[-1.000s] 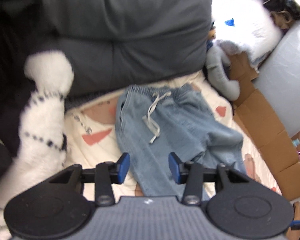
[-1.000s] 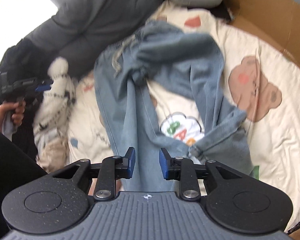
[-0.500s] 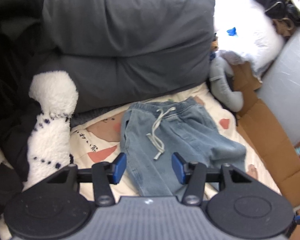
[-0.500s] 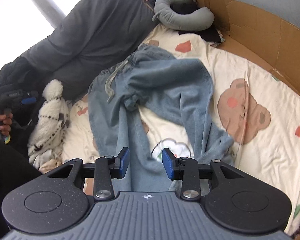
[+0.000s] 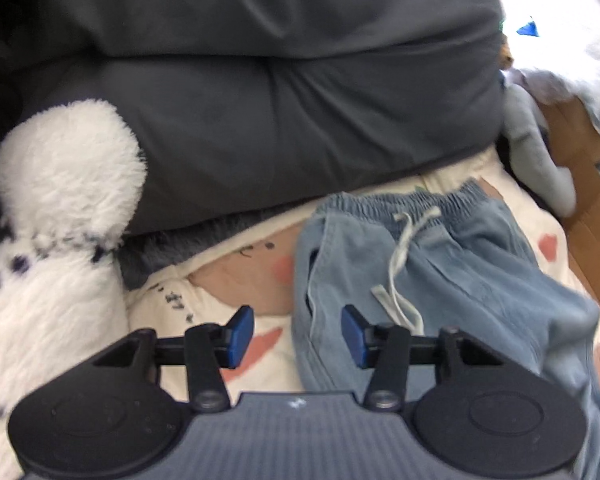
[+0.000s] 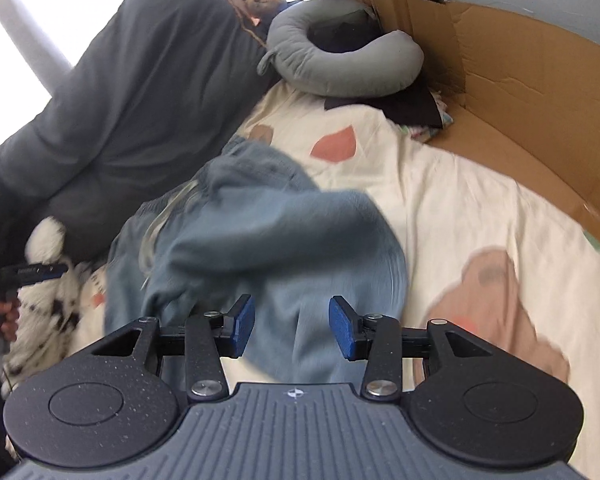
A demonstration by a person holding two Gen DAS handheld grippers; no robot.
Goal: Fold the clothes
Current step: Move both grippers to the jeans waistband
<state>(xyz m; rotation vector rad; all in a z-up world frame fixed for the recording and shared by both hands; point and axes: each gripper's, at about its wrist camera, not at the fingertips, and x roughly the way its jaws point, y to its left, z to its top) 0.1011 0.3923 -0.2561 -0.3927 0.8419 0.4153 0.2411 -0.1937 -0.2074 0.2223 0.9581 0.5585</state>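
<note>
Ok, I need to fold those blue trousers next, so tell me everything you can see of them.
The trousers are light blue, of soft denim-like cloth, with a gathered elastic waistband and a pale drawstring trailing down the front. They lie rumpled on the cream printed sheet, waist toward the dark grey cushion, with one leg thrown across the other. Neither pair of tongs holds them.

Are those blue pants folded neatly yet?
Not neatly. The blue pants lie rumpled on the sheet, one leg flopped loosely across the other, drawstring showing.
</note>
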